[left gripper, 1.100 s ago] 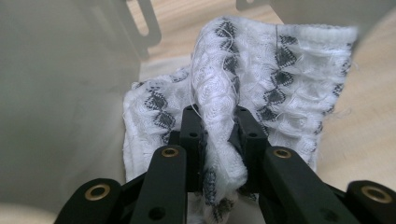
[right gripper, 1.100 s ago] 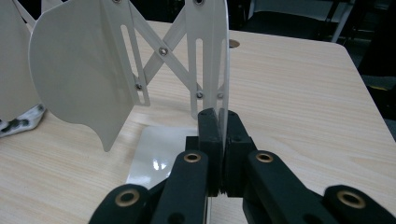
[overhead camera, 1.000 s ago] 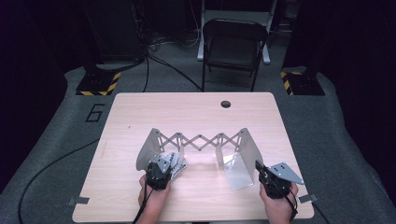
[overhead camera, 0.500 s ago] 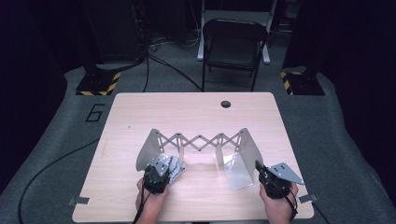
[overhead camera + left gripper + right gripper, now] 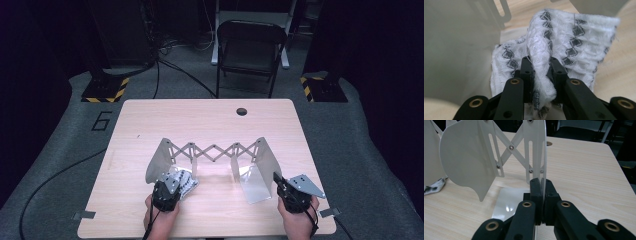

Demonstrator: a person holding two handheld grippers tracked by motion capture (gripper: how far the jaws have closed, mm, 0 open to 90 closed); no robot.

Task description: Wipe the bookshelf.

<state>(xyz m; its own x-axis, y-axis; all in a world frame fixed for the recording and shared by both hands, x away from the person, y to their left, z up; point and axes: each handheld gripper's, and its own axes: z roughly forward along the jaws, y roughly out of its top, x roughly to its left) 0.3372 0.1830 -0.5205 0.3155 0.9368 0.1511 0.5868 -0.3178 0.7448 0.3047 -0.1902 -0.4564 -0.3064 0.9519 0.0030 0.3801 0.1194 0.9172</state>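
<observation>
A pale wooden table [image 5: 150,120] carries a grey metal expanding rack [image 5: 215,150]: two upright end plates joined by a scissor lattice, standing across the near half of the top. Behind the table, on the dark floor, a black folding chair [image 5: 250,45] stands well apart, with yellow-and-black striped bases to either side. The far half of the tabletop lies bare up to a small round hole [image 5: 242,111] near the far edge. A white cloth with a dark diamond pattern [image 5: 574,37] lies bunched just beside the rack's left plate; the left gripper [image 5: 541,65] pinches a raised fold of it. The right gripper [image 5: 542,185] is pressed together on the thin edge of the rack's right plate, near the table's near right corner.
</observation>
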